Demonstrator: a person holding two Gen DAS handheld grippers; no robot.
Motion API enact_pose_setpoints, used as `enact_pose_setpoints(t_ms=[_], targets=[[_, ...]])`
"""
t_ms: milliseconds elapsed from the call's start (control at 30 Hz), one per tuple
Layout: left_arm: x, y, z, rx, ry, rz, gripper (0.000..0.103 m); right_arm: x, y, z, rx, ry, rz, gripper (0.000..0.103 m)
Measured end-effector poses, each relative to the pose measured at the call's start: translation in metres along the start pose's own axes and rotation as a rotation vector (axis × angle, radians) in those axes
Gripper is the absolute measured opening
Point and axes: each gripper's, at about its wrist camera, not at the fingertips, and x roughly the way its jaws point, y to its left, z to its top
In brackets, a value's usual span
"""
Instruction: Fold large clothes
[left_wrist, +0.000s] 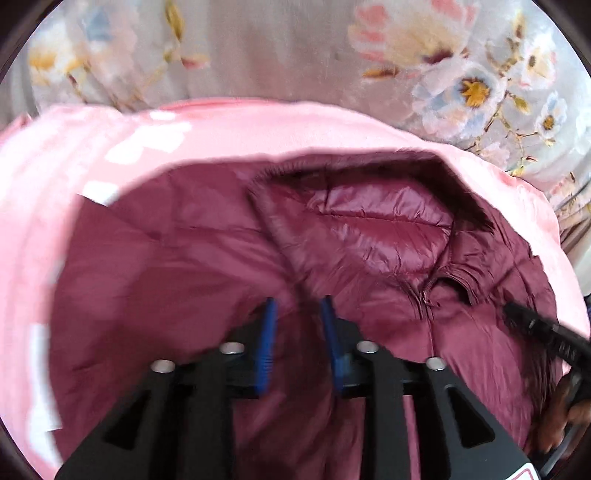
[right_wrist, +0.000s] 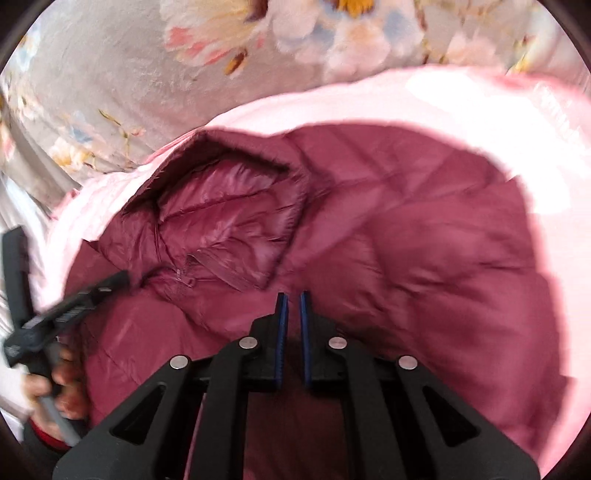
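Note:
A maroon quilted puffer jacket (left_wrist: 369, 229) (right_wrist: 406, 240) lies spread out, its shiny lining showing inside the raised collar and the zip top (left_wrist: 424, 299) (right_wrist: 184, 273) just below it. My left gripper (left_wrist: 298, 306) hovers over the jacket's body near the collar, open, with nothing between its blue pads. My right gripper (right_wrist: 293, 299) hangs over the jacket on the other side of the collar, its pads almost together and nothing showing between them. Each gripper also appears in the other's view: the right gripper (left_wrist: 517, 317) and the left gripper (right_wrist: 110, 284).
A pink cloth with white markings (left_wrist: 55, 184) (right_wrist: 480, 103) lies under the jacket. Beyond it stretches a grey floral bedsheet (left_wrist: 258, 55) (right_wrist: 110, 74). A hand (right_wrist: 62, 373) grips the left tool's handle; another hand (left_wrist: 561, 406) shows at the right edge.

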Motion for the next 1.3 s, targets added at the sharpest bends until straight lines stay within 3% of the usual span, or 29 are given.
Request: enact_pose_setpoints(t_ms=[33,200,333,467,600,733,800,1000,1300], targets=[[-0.009,0.003,0.004,-0.005,-0.021,0.006,0.05,-0.008,0.0,0.008,-0.001,-0.025,-0.009,0.01],[-0.029,0.018,0.062,-0.126,-0.089,-0.013,0.052,-0.016,0.02,0.071,0.053,-0.122,0.085,0.01],[-0.009,0.013,0.114,-0.196,-0.093,-0.036,0.052,0.004,0.046,0.118,0.079,-0.165,0.117,0.01],[0.031,0.006,0.134,-0.236,-0.038,0.0,0.051,0.041,0.056,0.134,0.112,-0.15,0.068,0.01],[0.069,0.002,0.121,-0.198,0.064,0.039,0.038,0.078,0.065,0.123,0.027,-0.037,0.012,0.01],[0.082,-0.005,0.093,-0.083,0.122,0.084,0.037,0.082,0.067,0.098,-0.085,0.009,-0.053,0.01],[0.082,-0.007,0.081,-0.024,0.121,0.114,0.037,0.082,0.059,0.086,-0.109,0.028,-0.094,0.005],[0.085,-0.006,0.065,0.015,0.074,0.146,0.041,0.081,0.04,0.076,-0.082,0.015,-0.069,0.004],[0.086,-0.017,0.059,0.054,-0.002,0.198,0.042,0.087,0.052,0.069,-0.147,-0.018,-0.13,0.004]])
